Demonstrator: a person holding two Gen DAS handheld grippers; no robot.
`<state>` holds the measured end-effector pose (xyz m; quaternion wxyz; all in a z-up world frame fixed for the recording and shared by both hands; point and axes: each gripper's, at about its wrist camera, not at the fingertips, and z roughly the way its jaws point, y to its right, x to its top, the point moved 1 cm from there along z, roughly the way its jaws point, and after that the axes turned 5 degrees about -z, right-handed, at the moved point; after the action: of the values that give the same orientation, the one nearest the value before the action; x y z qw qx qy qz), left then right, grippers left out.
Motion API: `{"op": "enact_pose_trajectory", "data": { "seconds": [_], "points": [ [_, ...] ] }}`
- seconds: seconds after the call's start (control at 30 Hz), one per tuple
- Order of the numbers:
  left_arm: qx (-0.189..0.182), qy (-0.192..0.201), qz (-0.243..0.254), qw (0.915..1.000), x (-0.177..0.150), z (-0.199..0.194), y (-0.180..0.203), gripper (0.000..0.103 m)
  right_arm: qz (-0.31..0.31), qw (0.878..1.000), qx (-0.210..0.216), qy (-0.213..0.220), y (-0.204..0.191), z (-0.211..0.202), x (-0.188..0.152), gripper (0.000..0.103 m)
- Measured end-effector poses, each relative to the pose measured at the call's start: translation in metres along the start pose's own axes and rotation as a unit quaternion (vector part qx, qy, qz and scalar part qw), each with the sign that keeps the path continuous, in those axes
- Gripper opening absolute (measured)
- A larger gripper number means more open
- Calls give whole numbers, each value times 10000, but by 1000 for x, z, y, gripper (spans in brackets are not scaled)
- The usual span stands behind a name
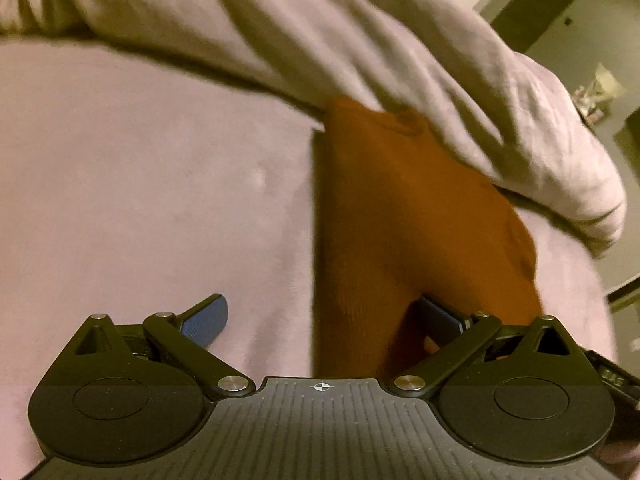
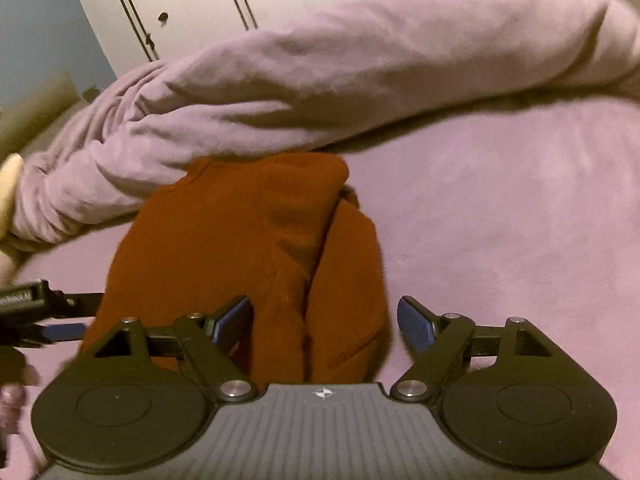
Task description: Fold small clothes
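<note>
Rust-orange knit garment (image 2: 256, 264): lies folded on the pink bed sheet (image 2: 500, 220), far end tucked under the rumpled lilac duvet (image 2: 360, 72), long axis running away from both tools. Right tool (image 2: 324, 324): jaws spread, released, straddling the near end. Left tool (image 1: 324, 320): likewise spread, gripping nothing, garment's straight edge between its pads; neither hand is clearly nearer.

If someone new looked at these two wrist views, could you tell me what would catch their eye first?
The rust-orange knitted garment stands out first, lying folded on the pale lilac bed cover at the centre of both views. Behind it runs a bunched lilac blanket roll, overlapping its far edge. The right gripper stands open over the garment's near end, while the left gripper is open too, one finger under the garment's edge.
</note>
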<state>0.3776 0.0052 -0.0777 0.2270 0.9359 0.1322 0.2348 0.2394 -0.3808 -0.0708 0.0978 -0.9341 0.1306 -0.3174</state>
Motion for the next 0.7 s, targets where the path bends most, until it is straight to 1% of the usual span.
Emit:
{"op": "enact_pose_trajectory", "data": {
  "seconds": [0.07,0.13,0.17,0.2,0.3,0.37,0.4,0.43,0.47,0.5,0.53,0.6,0.63,0.67,0.7],
  "points": [
    [-238,-34,-139,9996,6,7,-5,103,569,9970,484,-191,16,12,5,82],
    [-403,-102,-133,9990,12,14,-6,103,829,9935,743,-248,23,23,10,80],
    [-530,-123,-108,9985,15,16,-6,102,871,9920,860,-299,24,28,11,77],
    [-659,-182,-104,9976,18,19,-6,100,972,9892,1036,-354,25,35,13,70],
    [-947,-314,-173,9949,25,29,-7,100,1285,9815,1354,-427,28,52,18,64],
    [-1051,-322,-210,9937,28,32,-6,100,1463,9771,1490,-420,28,60,20,63],
    [-1112,-314,-240,9930,29,32,-5,98,1519,9754,1549,-405,27,63,20,62],
    [-1213,-291,-264,9918,30,31,-5,92,1582,9735,1604,-390,27,65,20,61],
    [-1319,-280,-303,9904,29,30,-7,88,1630,9720,1652,-379,26,69,22,59],
    [-1503,-333,-410,9872,30,30,-9,72,1660,9709,1686,-356,27,70,21,57],
    [-1700,-465,-637,9823,29,32,-13,72,1679,9703,1710,-331,26,70,20,56],
    [-1698,-521,-835,9806,27,37,-16,74,1652,9707,1722,-286,28,69,19,53],
    [-1710,-518,-889,9799,25,39,-16,80,1644,9710,1714,-271,27,70,19,53],
    [-1726,-509,-957,9790,25,40,-14,81,1649,9711,1701,-276,26,70,19,53],
    [-1744,-509,-976,9785,25,41,-12,86,1658,9712,1689,-293,27,70,19,53]
  ]
}}
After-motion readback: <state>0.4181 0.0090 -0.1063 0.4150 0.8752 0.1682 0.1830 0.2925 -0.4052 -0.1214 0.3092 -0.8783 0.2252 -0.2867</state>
